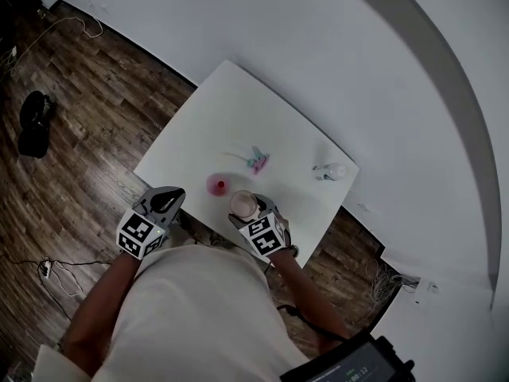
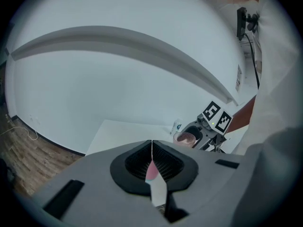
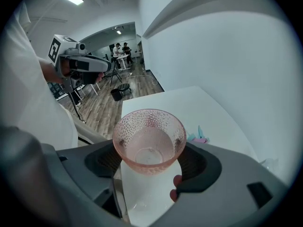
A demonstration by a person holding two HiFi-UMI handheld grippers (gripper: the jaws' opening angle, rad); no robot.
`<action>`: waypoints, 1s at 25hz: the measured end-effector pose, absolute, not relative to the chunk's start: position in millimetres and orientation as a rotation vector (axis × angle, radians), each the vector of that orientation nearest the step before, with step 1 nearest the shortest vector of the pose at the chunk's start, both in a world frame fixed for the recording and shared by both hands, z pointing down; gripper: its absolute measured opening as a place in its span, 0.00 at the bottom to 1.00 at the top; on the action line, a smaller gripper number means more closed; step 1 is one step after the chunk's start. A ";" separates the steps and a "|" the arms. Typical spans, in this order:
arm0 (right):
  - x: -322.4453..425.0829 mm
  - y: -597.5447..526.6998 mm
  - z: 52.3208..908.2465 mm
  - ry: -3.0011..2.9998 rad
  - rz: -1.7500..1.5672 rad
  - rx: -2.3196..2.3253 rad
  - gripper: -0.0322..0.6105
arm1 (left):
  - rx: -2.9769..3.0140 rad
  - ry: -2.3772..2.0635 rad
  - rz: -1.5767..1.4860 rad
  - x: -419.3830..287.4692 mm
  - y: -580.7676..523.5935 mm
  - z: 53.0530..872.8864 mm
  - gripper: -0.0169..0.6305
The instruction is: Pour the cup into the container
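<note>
A pink dimpled glass cup (image 3: 149, 141) sits upright between the jaws of my right gripper (image 3: 150, 163), which is shut on it. In the head view the cup (image 1: 244, 204) hangs over the near part of the white table (image 1: 238, 110), held by the right gripper (image 1: 253, 215). Just left of the cup stands a small red container (image 1: 216, 185). I cannot tell whether the cup holds anything. My left gripper (image 1: 165, 201) hovers at the table's near left edge. It is shut (image 2: 152, 148) with nothing in it. From the left gripper view, the cup (image 2: 184, 137) shows ahead to the right.
A pink and teal item (image 1: 257, 161) lies past the cup at mid table. A small white bottle-like thing (image 1: 328, 170) sits near the table's right corner by the white wall. Dark wood floor surrounds the table, with a black bag (image 1: 34, 122) at the left.
</note>
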State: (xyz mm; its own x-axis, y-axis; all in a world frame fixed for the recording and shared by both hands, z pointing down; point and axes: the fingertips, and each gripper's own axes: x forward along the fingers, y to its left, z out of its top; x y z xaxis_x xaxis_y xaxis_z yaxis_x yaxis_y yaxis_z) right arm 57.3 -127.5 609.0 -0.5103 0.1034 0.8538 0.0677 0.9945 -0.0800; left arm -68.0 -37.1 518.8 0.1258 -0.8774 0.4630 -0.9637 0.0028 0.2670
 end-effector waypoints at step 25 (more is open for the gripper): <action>34.2 -110.1 622.1 -1.828 0.070 -0.167 0.61 | 1.984 -1.671 0.319 -91.1 -37.1 540.2 0.05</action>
State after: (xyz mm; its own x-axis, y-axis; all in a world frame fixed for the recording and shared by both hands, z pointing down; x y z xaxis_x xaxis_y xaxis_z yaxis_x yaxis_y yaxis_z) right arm 34.2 -110.1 622.1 -0.2530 0.1509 0.9556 0.0776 0.9877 -0.1355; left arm -91.1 -37.1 540.2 0.2101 -0.8433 0.4946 -0.9662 -0.1017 0.2370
